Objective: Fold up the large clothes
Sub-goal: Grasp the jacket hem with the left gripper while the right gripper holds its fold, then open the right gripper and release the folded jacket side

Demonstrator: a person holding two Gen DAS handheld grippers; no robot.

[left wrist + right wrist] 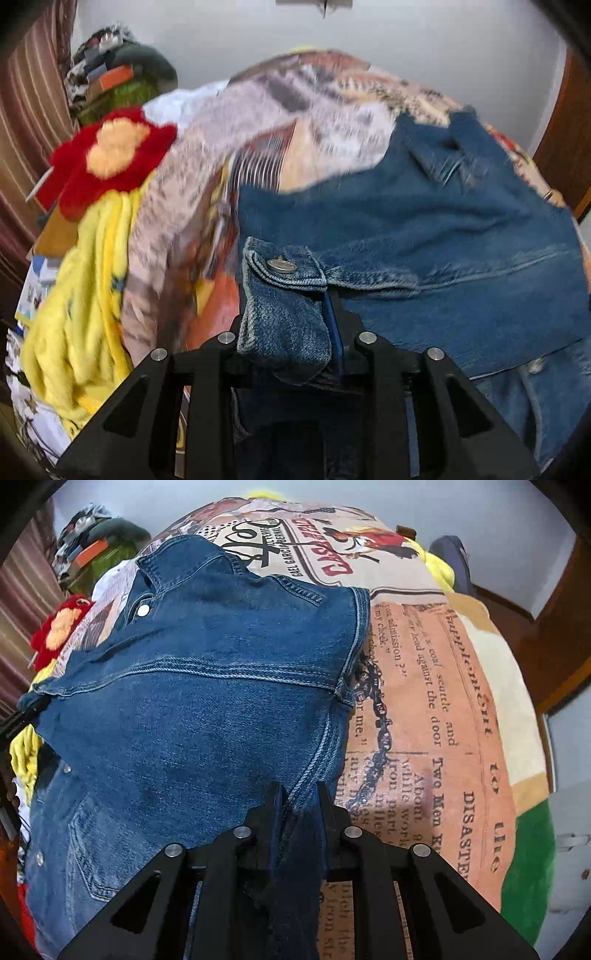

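Observation:
A blue denim jacket (424, 229) lies spread back-up on a bed covered by a newspaper-print blanket (424, 701). In the left wrist view my left gripper (288, 310) is shut on a bunched sleeve cuff (284, 325) with a metal button (281, 266); the cuff hides the left finger. In the right wrist view the same jacket (192, 701) fills the left and middle, collar at the far end. My right gripper (298, 794) is shut on the jacket's side seam at its near right edge, with denim pinched between the two black fingers.
A yellow fleece blanket (85, 295) and a red plush toy (110, 155) lie at the bed's left side. A pile of clothes (118, 74) sits at the far left against the wall. Brown wooden furniture (554, 627) stands on the right.

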